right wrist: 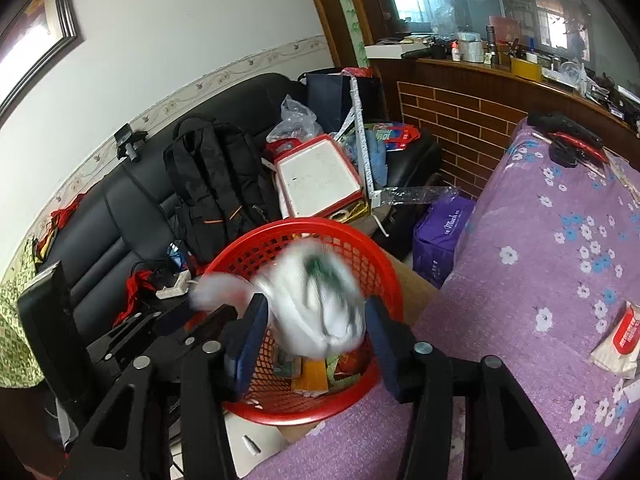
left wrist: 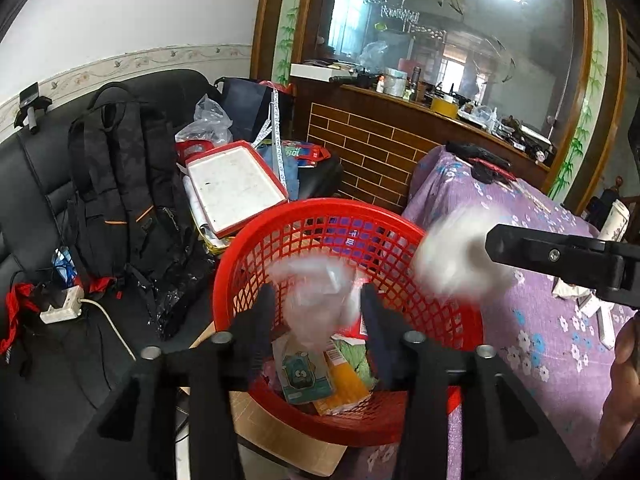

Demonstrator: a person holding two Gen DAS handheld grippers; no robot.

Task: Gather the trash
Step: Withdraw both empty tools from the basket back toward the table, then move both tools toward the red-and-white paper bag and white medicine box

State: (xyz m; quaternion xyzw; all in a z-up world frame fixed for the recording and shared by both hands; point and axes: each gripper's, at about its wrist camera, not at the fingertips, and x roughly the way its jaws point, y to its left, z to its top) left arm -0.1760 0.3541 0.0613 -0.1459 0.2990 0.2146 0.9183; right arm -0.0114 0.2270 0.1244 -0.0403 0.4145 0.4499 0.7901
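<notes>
A red mesh basket (left wrist: 320, 206) stands below both grippers and holds a teal carton (left wrist: 306, 376), an orange packet (left wrist: 344, 380) and other wrappers. My left gripper (left wrist: 320, 308) is open over it, with a blurred piece of clear plastic (left wrist: 316, 300) loose between its fingers. My right gripper (right wrist: 316, 320) is open above the basket (right wrist: 320, 224) with a blurred white crumpled wad (right wrist: 316, 304) between its fingers. In the left wrist view that wad (left wrist: 460, 256) hangs at the basket's right rim, beside the right gripper's black finger (left wrist: 560, 258).
A black sofa on the left carries a black backpack (left wrist: 120, 184), a red-rimmed white tray (left wrist: 236, 184), bags and a power strip (left wrist: 60, 308). A purple flowered cloth (left wrist: 540, 320) covers the table on the right, with a wipes packet (right wrist: 616, 336). A purple box (right wrist: 440, 232) sits behind the basket.
</notes>
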